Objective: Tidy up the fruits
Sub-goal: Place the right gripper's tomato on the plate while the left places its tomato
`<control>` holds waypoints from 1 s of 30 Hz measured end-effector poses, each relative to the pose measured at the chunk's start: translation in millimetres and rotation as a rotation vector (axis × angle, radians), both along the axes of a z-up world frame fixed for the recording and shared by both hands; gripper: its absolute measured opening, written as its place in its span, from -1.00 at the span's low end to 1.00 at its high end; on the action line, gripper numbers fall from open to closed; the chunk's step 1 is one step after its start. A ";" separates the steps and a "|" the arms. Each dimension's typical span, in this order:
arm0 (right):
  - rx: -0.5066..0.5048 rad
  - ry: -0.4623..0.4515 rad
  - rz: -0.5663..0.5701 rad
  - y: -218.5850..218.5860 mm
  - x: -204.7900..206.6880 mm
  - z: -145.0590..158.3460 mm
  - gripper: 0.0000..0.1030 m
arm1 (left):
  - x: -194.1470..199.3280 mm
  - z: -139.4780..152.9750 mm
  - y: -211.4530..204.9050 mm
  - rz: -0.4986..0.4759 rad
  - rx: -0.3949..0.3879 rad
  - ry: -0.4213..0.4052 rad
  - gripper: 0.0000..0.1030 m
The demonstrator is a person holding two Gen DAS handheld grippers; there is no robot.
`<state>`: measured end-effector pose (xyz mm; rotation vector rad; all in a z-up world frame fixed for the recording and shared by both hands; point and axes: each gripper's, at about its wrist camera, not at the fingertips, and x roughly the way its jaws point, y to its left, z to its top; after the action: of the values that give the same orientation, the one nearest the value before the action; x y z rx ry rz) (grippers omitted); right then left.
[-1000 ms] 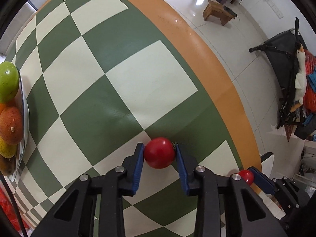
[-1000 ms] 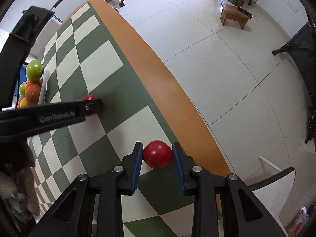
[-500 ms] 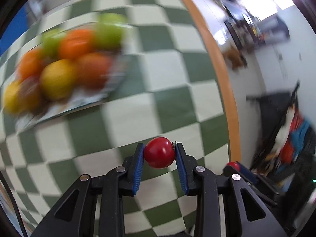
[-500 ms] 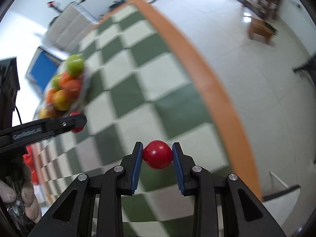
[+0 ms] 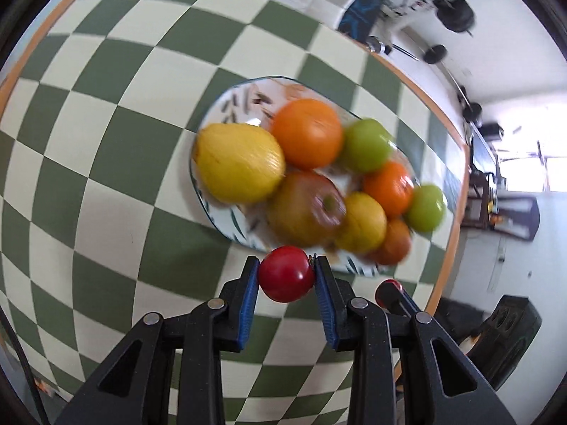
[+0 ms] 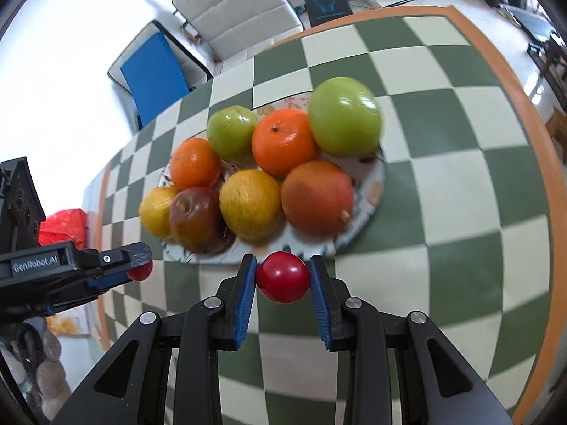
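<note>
Tomatoes sit in both grippers. The left gripper point(image 5: 286, 276) has its jaws closed tight on one small red tomato point(image 5: 286, 273). The right gripper point(image 6: 282, 278) has its jaws closed tight on another red tomato point(image 6: 282, 276). Each tomato shows low in the middle of its picture, up in the air, just in front of the plate point(image 6: 372, 196). The plate rests on the green and white checked table point(image 6: 460, 191) and is already piled with apples, oranges and yellow fruit. I think this is the carrying step. Next, each tomato needs a free spot near the plate's front edge. The jaws should open slowly, so nothing rolls off.
</note>
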<state>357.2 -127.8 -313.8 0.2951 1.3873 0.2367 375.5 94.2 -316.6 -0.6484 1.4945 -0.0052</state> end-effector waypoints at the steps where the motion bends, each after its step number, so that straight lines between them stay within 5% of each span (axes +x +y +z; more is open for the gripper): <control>1: -0.014 0.012 0.012 4.3 4.3 -5.9 -0.36 | 2.4 -4.9 3.6 0.013 -0.013 0.008 -0.44; 18: -0.098 0.013 0.076 23.6 14.5 -31.9 -0.33 | 8.9 -31.5 20.2 0.074 -0.034 0.070 -0.41; 25: -0.100 0.003 0.071 24.5 10.6 -23.6 0.01 | 6.0 -27.5 24.8 0.076 -0.019 0.070 -0.41; 30: -0.141 -0.036 0.063 18.2 1.1 5.1 0.52 | -5.0 -1.9 20.4 0.002 0.130 0.011 -0.34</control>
<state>358.3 -109.6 -308.7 0.1302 1.3718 0.1941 370.6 114.6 -318.5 -0.5460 1.4916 0.0970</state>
